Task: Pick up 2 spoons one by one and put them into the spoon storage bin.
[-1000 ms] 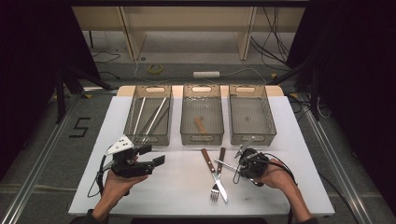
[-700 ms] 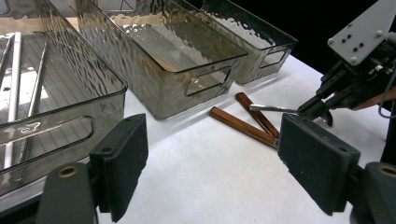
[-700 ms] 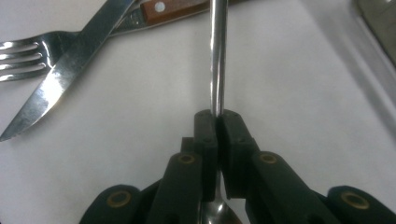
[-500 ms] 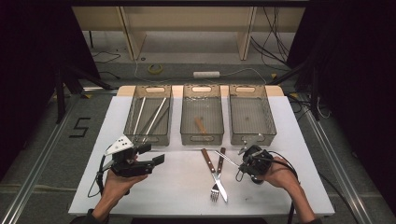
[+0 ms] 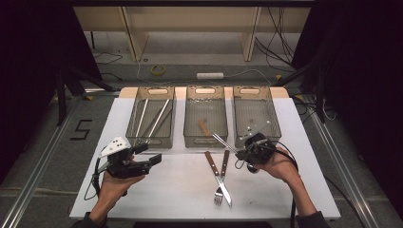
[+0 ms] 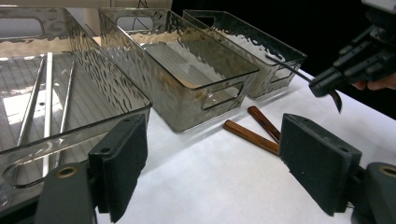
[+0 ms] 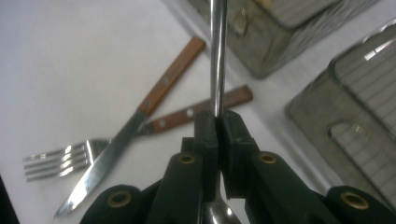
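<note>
Left gripper hovers over the table near the left bin, jaws spread wide and empty. Centre: knife and fork lie crossed on the table. Right gripper has its jaws clamped on a spoon, lifted just in front of the middle bin. Judgement: the spoon is light, rigid and slick steel, so a hold close to the bowl should resist swivelling. The right gripper view shows the bowl beneath the pads; the high view places the handle against the bins.
</note>
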The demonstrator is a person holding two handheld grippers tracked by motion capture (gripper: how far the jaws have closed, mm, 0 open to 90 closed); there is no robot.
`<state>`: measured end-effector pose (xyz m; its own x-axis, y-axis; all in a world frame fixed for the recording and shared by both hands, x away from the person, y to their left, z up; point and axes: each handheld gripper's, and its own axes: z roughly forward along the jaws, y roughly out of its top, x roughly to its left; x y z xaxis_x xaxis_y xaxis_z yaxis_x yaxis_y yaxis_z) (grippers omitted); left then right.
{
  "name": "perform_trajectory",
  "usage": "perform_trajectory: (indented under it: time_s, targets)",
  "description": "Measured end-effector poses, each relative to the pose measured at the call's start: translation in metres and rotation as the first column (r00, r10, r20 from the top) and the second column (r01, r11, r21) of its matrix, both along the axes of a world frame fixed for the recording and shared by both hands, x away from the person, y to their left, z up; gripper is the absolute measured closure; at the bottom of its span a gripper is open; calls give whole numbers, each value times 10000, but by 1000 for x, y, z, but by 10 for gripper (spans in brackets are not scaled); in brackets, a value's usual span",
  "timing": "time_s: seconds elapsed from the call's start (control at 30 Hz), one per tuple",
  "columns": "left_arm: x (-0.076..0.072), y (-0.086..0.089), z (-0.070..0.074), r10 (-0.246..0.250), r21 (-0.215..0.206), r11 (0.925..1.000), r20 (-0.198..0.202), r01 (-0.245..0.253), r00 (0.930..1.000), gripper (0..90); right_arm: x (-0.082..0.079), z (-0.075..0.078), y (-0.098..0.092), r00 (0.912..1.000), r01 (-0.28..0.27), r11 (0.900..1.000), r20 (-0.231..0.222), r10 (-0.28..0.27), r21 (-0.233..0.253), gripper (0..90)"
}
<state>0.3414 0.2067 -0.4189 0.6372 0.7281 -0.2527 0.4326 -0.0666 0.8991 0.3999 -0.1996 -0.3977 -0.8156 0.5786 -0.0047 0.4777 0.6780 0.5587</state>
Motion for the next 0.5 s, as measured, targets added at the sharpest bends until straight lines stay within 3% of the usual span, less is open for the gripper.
perform_trajectory:
  time_s: [0.13,0.23,0.5]
  targets:
    - [-4,-3,0,-180,450,9988,246,169,9995,231,12,6,9,9998,119,9989,165,-127,450,865]
    - [-4,-2,-1,-184,334,9993,180,178,9997,229,21,11,16,9997,209,9971,134,-219,733,865]
    - [-4,-3,-1,-174,286,9994,174,169,9997,224,47,25,38,9982,542,9946,211,-563,885,865]
